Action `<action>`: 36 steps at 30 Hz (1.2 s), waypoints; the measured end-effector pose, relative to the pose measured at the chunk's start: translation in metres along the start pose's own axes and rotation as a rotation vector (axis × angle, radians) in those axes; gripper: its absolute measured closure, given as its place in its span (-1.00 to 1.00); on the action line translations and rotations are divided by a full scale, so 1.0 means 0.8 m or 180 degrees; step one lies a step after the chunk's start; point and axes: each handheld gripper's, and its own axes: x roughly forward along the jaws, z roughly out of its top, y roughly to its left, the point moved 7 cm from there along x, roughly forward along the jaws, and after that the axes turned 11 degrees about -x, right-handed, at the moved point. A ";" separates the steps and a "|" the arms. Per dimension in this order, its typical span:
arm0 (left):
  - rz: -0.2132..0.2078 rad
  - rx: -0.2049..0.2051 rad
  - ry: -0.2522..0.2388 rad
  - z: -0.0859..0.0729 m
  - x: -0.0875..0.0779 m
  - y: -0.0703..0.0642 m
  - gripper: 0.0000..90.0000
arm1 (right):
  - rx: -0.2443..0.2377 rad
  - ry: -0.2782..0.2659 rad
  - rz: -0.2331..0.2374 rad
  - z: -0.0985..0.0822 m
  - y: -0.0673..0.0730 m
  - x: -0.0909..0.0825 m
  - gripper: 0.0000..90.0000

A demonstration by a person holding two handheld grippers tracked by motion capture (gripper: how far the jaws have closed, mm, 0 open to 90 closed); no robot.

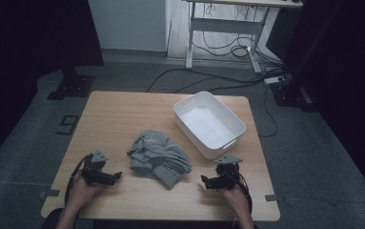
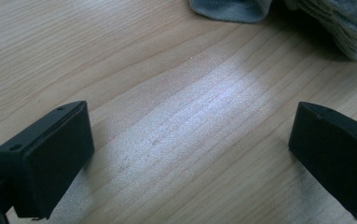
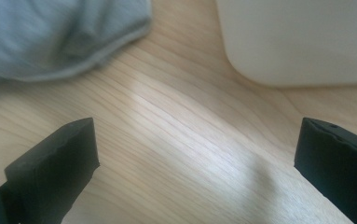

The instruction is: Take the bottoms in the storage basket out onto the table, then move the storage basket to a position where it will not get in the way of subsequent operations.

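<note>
Lying crumpled at the middle of the table (image 1: 118, 114) in the high view, the grey garment (image 1: 159, 158) sat between the left gripper (image 1: 114, 176) and right gripper (image 1: 207, 181), left of the white bin (image 1: 208, 124), and looked soft, light and floppy. In the left gripper view its ribbed hem (image 2: 339, 28) filled the upper right, probably the firmest place to pinch, beyond spread, empty jaws. In the right gripper view the cloth's rolled edge (image 3: 97, 46) lay at upper left, the jaws again wide apart.
</note>
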 end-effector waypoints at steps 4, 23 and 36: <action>0.0000 0.0000 0.0000 0.000 0.000 0.000 -1.00 | -0.0007 0.0046 -0.0076 -0.013 -0.003 0.009 -1.00; -0.0004 0.0000 -0.0002 0.000 0.000 0.000 -1.00 | -0.0097 0.0026 -0.0054 -0.021 0.002 0.020 -1.00; -0.0052 0.0070 0.0048 0.000 -0.008 -0.001 -0.83 | -0.0049 0.0082 0.0016 -0.019 0.003 0.008 -1.00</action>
